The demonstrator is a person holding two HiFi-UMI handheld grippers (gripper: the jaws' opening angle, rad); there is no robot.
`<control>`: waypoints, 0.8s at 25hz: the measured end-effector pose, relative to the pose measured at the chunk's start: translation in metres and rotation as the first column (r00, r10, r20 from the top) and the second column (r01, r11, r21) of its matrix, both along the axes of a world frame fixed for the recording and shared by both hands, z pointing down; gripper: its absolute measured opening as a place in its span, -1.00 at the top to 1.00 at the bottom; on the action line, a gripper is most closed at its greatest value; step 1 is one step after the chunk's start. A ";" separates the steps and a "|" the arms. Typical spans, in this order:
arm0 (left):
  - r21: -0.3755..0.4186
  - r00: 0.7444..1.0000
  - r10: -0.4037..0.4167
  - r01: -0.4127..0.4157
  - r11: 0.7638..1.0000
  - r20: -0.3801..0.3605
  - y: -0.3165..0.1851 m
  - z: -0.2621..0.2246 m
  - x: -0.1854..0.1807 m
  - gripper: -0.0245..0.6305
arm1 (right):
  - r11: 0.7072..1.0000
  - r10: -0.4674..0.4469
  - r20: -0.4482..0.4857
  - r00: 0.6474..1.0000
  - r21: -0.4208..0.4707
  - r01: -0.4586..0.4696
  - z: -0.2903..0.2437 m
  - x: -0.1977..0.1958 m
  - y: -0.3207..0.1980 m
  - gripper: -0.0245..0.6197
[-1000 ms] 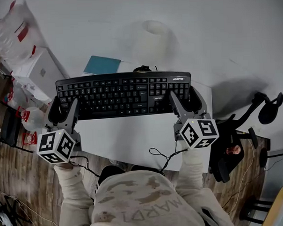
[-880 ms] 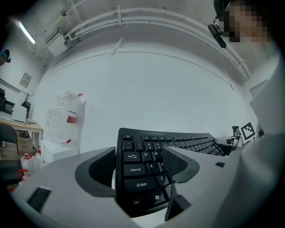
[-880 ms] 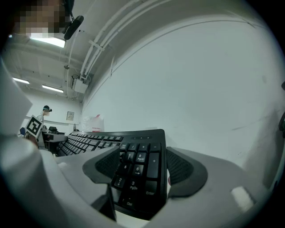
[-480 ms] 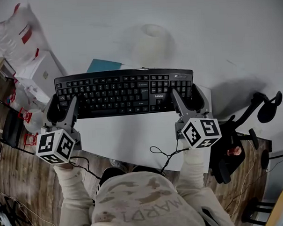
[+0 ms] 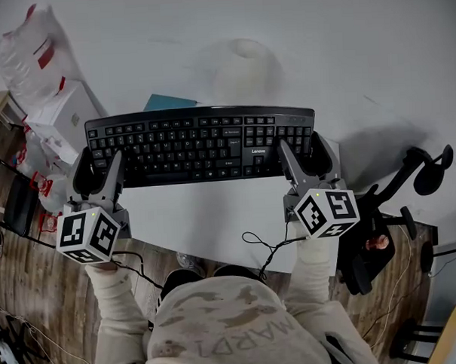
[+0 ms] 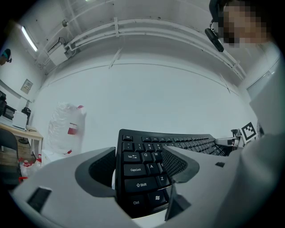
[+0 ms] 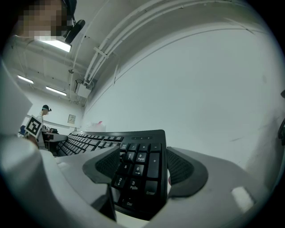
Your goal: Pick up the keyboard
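Note:
A black full-size keyboard (image 5: 200, 145) hangs level over the white table (image 5: 207, 216), held at both ends. My left gripper (image 5: 101, 169) is shut on its left end, with the Ctrl and Shift keys (image 6: 138, 178) pinched between the jaws. My right gripper (image 5: 308, 155) is shut on the number-pad end (image 7: 140, 171). The left gripper (image 6: 140, 162) and the right gripper (image 7: 143, 168) each show dark ribbed pads pressed on both sides of the keyboard's edge. Each gripper sees the other's marker cube far along the key rows.
A teal book (image 5: 168, 103) lies behind the keyboard, partly covered by it. A white cylinder (image 5: 242, 64) stands farther back. A plastic bag (image 5: 26, 62) and a white box (image 5: 55, 109) sit at the left. A cable (image 5: 265, 247) crosses the table's near edge. A black chair (image 5: 381, 231) is at the right.
Both grippers have carried the keyboard up and away from the table's near edge. It now covers more of the teal book and looks slightly larger.

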State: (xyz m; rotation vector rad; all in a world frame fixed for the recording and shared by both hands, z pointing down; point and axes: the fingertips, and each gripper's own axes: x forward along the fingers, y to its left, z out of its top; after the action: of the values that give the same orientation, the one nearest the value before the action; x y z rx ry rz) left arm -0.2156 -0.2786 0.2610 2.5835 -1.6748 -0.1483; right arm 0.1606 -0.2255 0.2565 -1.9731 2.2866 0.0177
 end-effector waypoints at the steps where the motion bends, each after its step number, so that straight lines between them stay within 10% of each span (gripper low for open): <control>1: 0.002 1.000 0.000 0.000 1.000 -0.002 0.000 0.000 0.000 -0.07 | 1.000 0.000 -0.002 1.000 0.002 0.000 -0.001 0.000 0.001 -0.12; 20: 0.006 1.000 -0.013 0.013 1.000 -0.007 0.003 -0.004 -0.001 -0.07 | 1.000 -0.004 0.000 1.000 0.007 0.004 -0.002 0.000 0.002 -0.12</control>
State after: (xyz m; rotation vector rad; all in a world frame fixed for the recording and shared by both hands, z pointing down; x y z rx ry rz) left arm -0.2162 -0.2752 0.2565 2.5741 -1.6912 -0.1630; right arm 0.1603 -0.2231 0.2548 -1.9654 2.2869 0.0259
